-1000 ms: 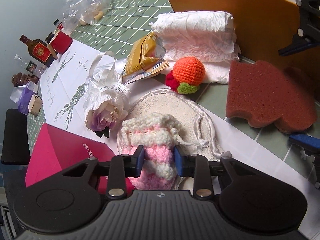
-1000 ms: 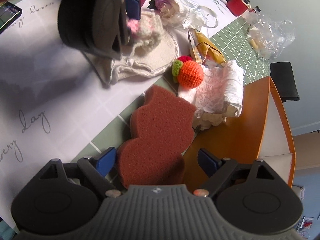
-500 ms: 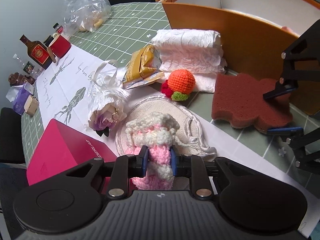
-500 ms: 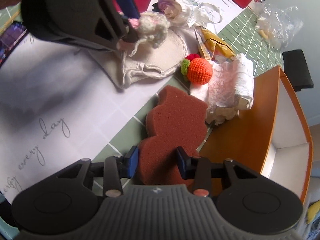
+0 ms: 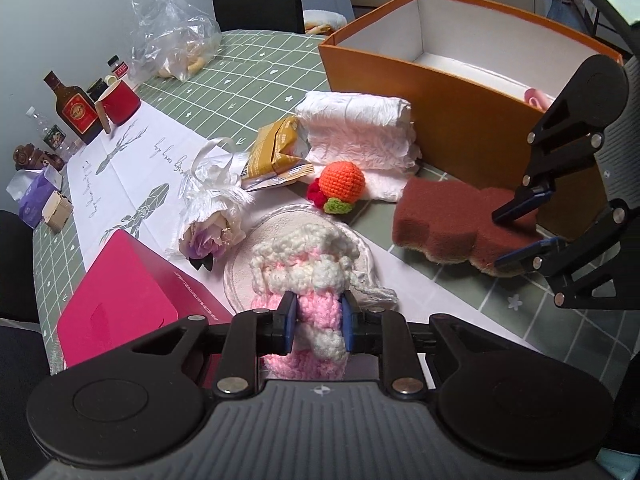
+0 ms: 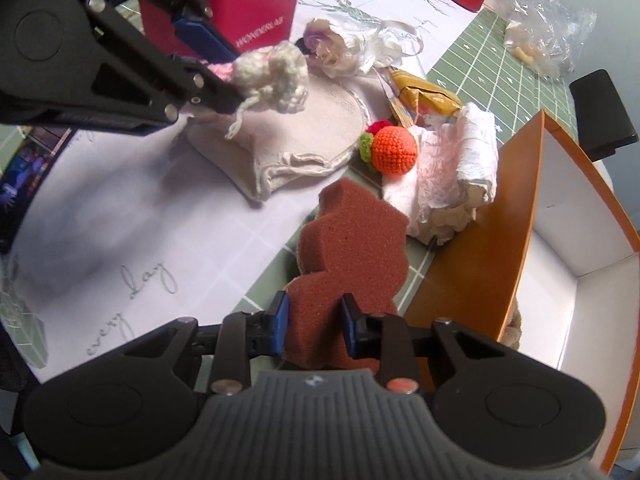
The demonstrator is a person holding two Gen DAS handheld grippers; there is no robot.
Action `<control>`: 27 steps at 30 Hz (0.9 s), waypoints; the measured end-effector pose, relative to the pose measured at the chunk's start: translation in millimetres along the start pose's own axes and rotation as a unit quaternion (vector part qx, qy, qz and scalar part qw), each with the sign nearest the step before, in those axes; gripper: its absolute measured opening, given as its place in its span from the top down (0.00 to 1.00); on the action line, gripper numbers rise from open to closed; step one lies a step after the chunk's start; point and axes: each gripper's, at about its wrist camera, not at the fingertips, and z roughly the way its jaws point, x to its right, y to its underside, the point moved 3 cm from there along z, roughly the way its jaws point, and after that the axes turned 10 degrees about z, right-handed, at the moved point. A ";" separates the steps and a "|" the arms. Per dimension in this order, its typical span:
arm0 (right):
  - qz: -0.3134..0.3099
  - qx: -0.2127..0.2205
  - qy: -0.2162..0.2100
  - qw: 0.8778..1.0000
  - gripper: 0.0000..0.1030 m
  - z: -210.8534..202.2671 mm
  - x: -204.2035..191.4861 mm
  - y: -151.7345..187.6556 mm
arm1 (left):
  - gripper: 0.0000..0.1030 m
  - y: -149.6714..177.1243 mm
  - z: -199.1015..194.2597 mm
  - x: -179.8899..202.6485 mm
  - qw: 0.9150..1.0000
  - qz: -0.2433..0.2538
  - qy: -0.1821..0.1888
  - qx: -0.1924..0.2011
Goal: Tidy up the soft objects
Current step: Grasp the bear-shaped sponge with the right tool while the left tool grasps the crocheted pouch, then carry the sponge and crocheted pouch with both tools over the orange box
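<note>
Left wrist view shows the left gripper [image 5: 316, 322] pinching a pink-and-white crocheted pouch [image 5: 306, 280], its blue pads sunk into the bumpy yarn about the middle while the ruffled white mouth stands above them. Under the pouch lies a round beige cloth pad [image 5: 262, 258] with a stitched rim. Past it sit a crocheted orange ball [image 5: 343, 182] with red and green knitted bits, a folded white crinkled diaper [image 5: 358, 134], a yellow foil packet [image 5: 276, 152] and a pale fabric rose wrapped in white ribbon [image 5: 214, 216]. A glossy magenta box [image 5: 120, 304] stands at the left on a white printed runner [image 5: 132, 160] over a green grid tablecloth [image 5: 240, 80]. Far back are a crumpled clear plastic bag [image 5: 172, 36], a brown bottle [image 5: 74, 110] and a red cup [image 5: 120, 102].

Right wrist view shows the right gripper [image 6: 313, 322], whose jaws have just been closing, squeezing the near lobe of a brown porous sponge [image 6: 352, 248] with a wavy, scalloped outline; the foam bulges between the pads. The sponge's far end is raised off the tablecloth, close beside the smooth outer wall of an orange cardboard box [image 6: 480, 256] with a white interior
</note>
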 end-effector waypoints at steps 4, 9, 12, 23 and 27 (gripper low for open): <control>-0.005 -0.004 -0.035 0.999 0.75 -4.6 -8.2 4.4 | 0.76 2.3 -8.7 1.9 1.000 -0.008 0.009 0.011; -0.028 -0.021 -0.056 0.998 0.76 -2.8 -23.7 12.9 | 0.76 7.8 -14.1 2.3 1.000 -0.018 0.007 0.018; -0.031 -0.023 -0.048 0.998 0.68 0.8 -24.7 13.4 | 0.76 11.4 -13.8 1.4 1.000 -0.021 0.007 0.015; 0.036 -0.003 -0.011 0.999 0.11 22.1 -8.7 -4.3 | 0.76 17.8 -18.5 1.0 0.999 -0.033 0.022 0.021; 0.035 -0.025 -0.002 0.999 0.16 37.9 -12.6 -2.8 | 0.76 21.4 -16.9 3.0 0.999 -0.030 0.026 0.018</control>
